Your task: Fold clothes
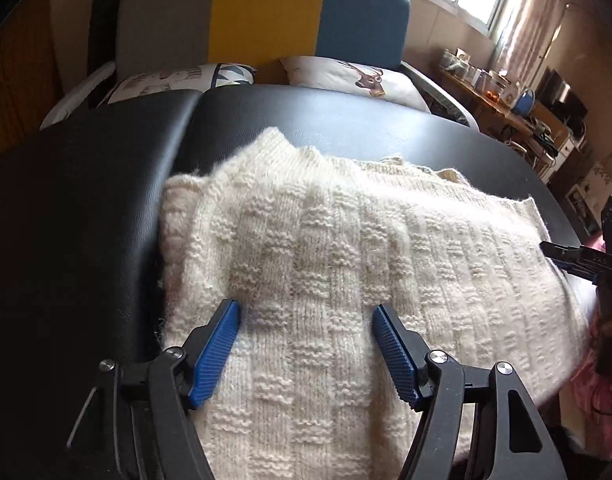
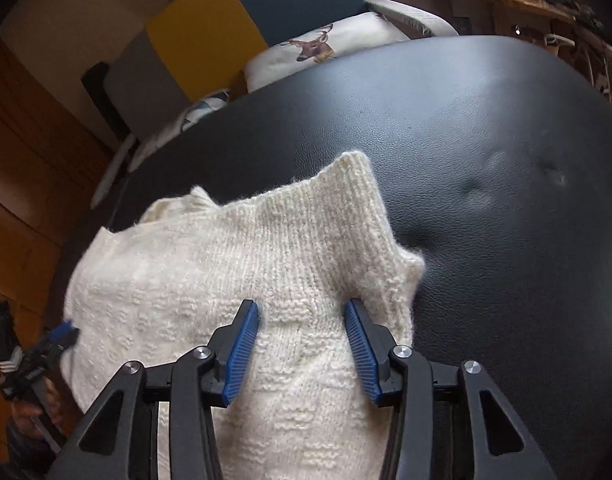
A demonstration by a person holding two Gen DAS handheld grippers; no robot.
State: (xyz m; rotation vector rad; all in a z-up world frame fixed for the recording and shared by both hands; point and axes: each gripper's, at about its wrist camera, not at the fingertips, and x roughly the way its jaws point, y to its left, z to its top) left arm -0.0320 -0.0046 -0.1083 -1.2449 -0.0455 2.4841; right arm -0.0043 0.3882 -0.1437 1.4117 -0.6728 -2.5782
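Cream sweater (image 1: 346,264) lies on the black table (image 1: 86,200), partly folded. Left gripper (image 1: 306,312) and right gripper (image 2: 302,308) both sit over the sweater, fingers spread apart, gripping nothing.

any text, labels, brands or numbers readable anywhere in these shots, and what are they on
No text can be read with confidence.
Pale marks on the black right gripper body at the left view's edge: too blurred to read.
White stripes on the black left gripper handle: a pattern, not letters.
White deer-print cushion: picture only, no words.
Jars and boxes on the wooden side shelf: labels too small.
Cream knitted sweater: no tag visible.
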